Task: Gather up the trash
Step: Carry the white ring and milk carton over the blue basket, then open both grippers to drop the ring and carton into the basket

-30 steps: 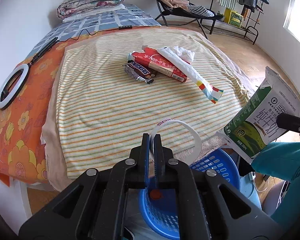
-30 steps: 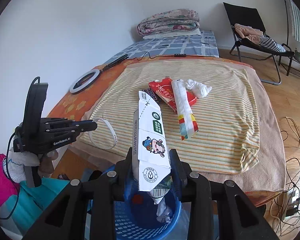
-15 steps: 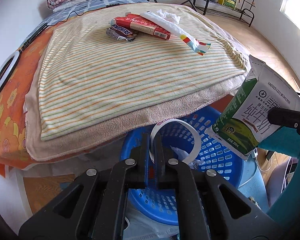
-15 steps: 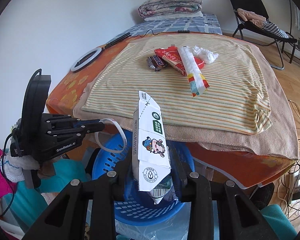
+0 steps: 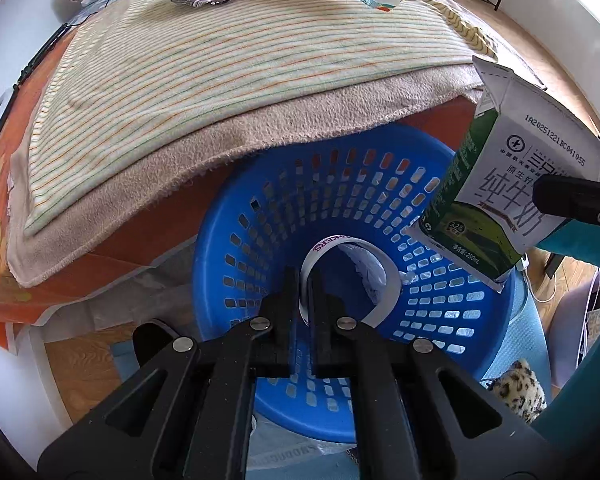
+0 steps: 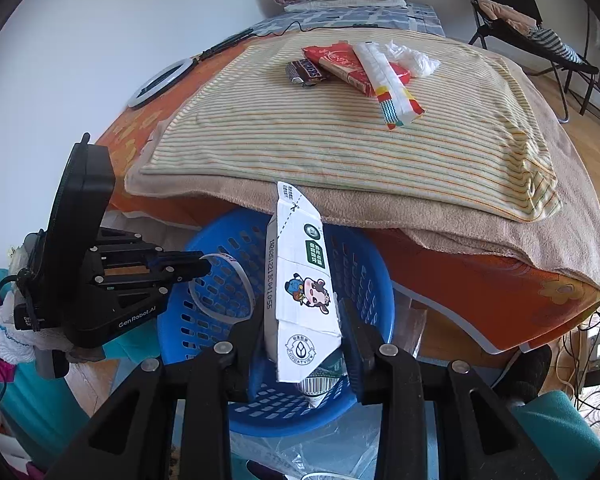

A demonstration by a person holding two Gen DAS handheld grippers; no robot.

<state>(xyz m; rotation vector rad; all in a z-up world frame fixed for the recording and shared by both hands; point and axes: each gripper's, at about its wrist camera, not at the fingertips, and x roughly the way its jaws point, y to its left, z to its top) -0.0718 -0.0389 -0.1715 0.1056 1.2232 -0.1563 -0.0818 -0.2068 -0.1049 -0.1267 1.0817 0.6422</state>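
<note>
My left gripper point(image 5: 305, 280) is shut on a white paper ring point(image 5: 384, 272) and holds it over the blue basket point(image 5: 268, 200); the ring also shows in the right wrist view point(image 6: 224, 292). My right gripper point(image 6: 302, 312) is shut on a green-and-white milk carton point(image 6: 300, 280), held over the basket point(image 6: 372, 264); the carton shows at right in the left wrist view point(image 5: 508, 184). On the striped blanket point(image 6: 320, 136) lie a Snickers wrapper point(image 6: 306, 72), a red box point(image 6: 340, 66), a long white packet point(image 6: 388, 84) and a crumpled tissue point(image 6: 412, 58).
The basket stands on the floor against the bed's edge, under the overhanging beige towel point(image 5: 220, 136). A ring light point(image 6: 156, 84) lies on the orange sheet at left. A folding chair point(image 6: 532, 20) stands at back right. Cables point(image 6: 588, 364) lie on the floor at right.
Both grippers have come down and forward, from bed height to just over the basket's mouth. The ring and the carton stay gripped.
</note>
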